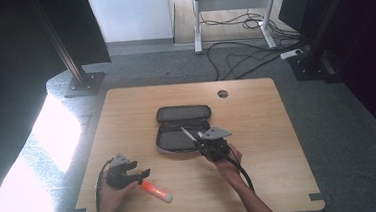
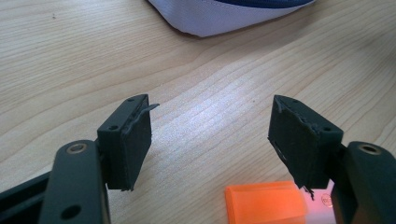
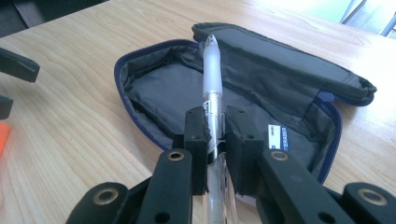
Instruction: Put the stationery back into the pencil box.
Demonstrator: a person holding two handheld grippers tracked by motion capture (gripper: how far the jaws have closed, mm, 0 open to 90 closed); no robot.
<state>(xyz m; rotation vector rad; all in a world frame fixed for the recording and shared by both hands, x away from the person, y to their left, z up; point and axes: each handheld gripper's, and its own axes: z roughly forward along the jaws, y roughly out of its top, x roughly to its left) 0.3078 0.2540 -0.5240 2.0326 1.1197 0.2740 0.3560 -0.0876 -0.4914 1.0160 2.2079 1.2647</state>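
Pencil case (image 1: 184, 128) lies wide open in the middle of the counter (image 1: 256, 106), and it is the biggest thing there. Its lid is flipped back toward twelve o'clock, and the soft dark inside faces up. In the right gripper view a small white label (image 3: 278, 137) sits inside the case, at about four o'clock.

Next in size come the two tools. The right gripper (image 3: 215, 135) hangs at the case's four o'clock edge, and its jaws are clamped tight on a clear pen (image 3: 211, 79). The pen tip points out over the open case. The left gripper (image 2: 210, 135) rests low at the case's seven o'clock side, well apart from it. Its jaws stand apart with nothing pressed between them.

An orange marker (image 1: 156, 191) lies on the counter just beside the left gripper, at its four o'clock. In the left gripper view its orange end (image 2: 264, 203) sits close to one jaw.

I think the step now is putting the pen into the case. The next move needs the right hand to lower the pen flat into the case, then let the jaws go apart. After that, the orange marker looks ready for the left jaws to pick up.
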